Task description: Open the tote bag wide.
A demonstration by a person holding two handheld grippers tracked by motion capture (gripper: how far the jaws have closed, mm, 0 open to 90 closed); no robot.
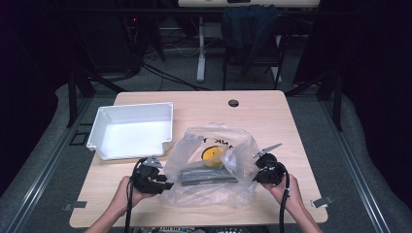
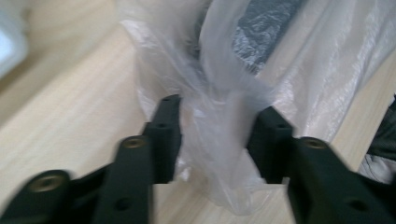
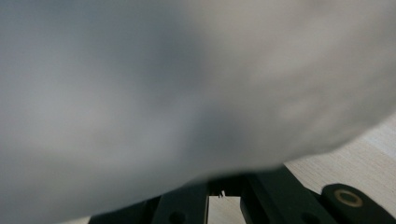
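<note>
A clear plastic bag (image 1: 194,145) lies on the wooden table (image 1: 272,121), with a round yellow thing (image 1: 212,155) and a long dark grey thing (image 1: 206,175) inside. My left gripper (image 1: 165,185) is at the bag's near left corner. In the left gripper view, the left gripper (image 2: 219,135) is open, with a fold of the bag (image 2: 219,93) between its jaws and the dark thing (image 2: 264,28) beyond. My right gripper (image 1: 260,170) is at the bag's right side and holds film raised there. Blurred bag film (image 3: 187,84) hides the right gripper's (image 3: 224,186) tips; the jaws stand close together.
A white tray (image 1: 133,108) stands at the back left of the table, close to the bag. A cable hole (image 1: 233,103) sits near the far edge. Behind the table are a chair with dark cloth (image 1: 250,29) and a desk leg.
</note>
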